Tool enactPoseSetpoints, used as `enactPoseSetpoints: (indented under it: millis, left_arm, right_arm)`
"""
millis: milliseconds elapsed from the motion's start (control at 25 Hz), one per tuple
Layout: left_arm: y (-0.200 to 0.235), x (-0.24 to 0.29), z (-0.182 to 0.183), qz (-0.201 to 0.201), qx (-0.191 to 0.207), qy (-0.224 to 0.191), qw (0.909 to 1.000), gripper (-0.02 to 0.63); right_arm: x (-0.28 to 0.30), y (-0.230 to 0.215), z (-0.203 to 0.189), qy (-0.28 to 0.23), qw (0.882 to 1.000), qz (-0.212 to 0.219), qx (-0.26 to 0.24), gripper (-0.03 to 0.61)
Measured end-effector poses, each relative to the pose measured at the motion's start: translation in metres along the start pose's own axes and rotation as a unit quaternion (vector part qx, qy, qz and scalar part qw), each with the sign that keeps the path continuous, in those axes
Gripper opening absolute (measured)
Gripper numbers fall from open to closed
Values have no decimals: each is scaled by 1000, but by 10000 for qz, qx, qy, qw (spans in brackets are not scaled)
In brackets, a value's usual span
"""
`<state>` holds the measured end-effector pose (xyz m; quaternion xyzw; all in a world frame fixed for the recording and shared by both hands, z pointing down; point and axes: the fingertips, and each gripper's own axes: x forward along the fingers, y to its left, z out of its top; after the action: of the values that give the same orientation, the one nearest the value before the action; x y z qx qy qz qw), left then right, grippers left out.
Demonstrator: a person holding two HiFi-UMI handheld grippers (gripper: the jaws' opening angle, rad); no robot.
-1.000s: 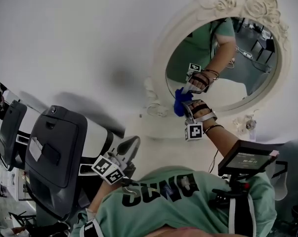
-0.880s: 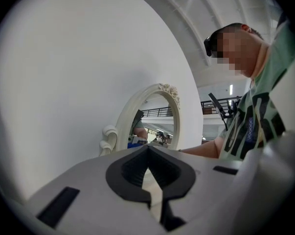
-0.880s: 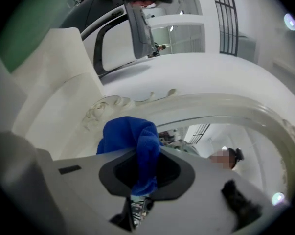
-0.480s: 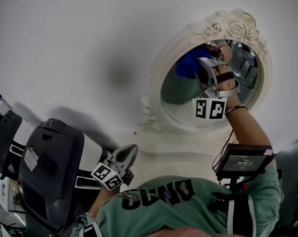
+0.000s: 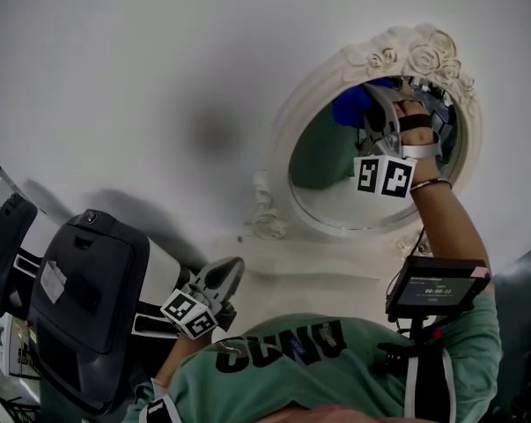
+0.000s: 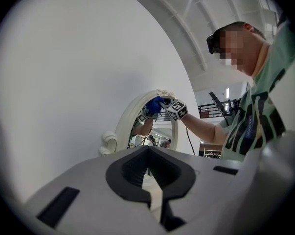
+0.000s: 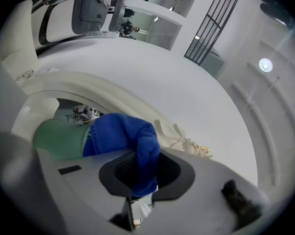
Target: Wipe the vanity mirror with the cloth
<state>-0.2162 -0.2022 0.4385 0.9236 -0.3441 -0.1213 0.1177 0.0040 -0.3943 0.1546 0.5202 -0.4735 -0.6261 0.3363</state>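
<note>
An oval vanity mirror in a white carved frame (image 5: pixel 287 139) leans against the white wall. My right gripper (image 5: pixel 367 106) is shut on a blue cloth (image 5: pixel 351 107) and holds it against the top of the glass, just under the rose carvings. In the right gripper view the cloth (image 7: pixel 120 133) bulges out from between the jaws of this gripper (image 7: pixel 140 180), next to the frame (image 7: pixel 113 89). My left gripper (image 5: pixel 223 278) hangs low by my chest, shut and holding nothing. From the left gripper view (image 6: pixel 149 177) the mirror (image 6: pixel 123 126) and the cloth (image 6: pixel 153 105) are far ahead.
A dark grey chair-like unit (image 5: pixel 80 298) stands at the lower left. A small screen (image 5: pixel 437 285) is mounted at my chest on the right. The mirror rests on a white surface (image 5: pixel 318 267). The wall to the mirror's left is bare.
My right gripper has carried the blue cloth from the mirror's lower left edge up across the glass to its top. The left gripper has stayed almost still.
</note>
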Motion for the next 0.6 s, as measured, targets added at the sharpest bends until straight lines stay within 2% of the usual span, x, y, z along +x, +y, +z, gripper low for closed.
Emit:
enactPoseSetpoints:
  millis: [360,480,600]
  left_arm:
    - [-2,1,-4,34,-28,23,10000,9]
    - [-4,4,-7,-5,-24,80,10000,9]
    - [-4,0,-13,69,-96,192,9997,9]
  right_arm:
    - [-1,9,-3,87,9997,-216,-33,49]
    - [-8,33,-2,89,9998,-142,-47,49]
    - [-22,82,3,20,9999,165,-48,49]
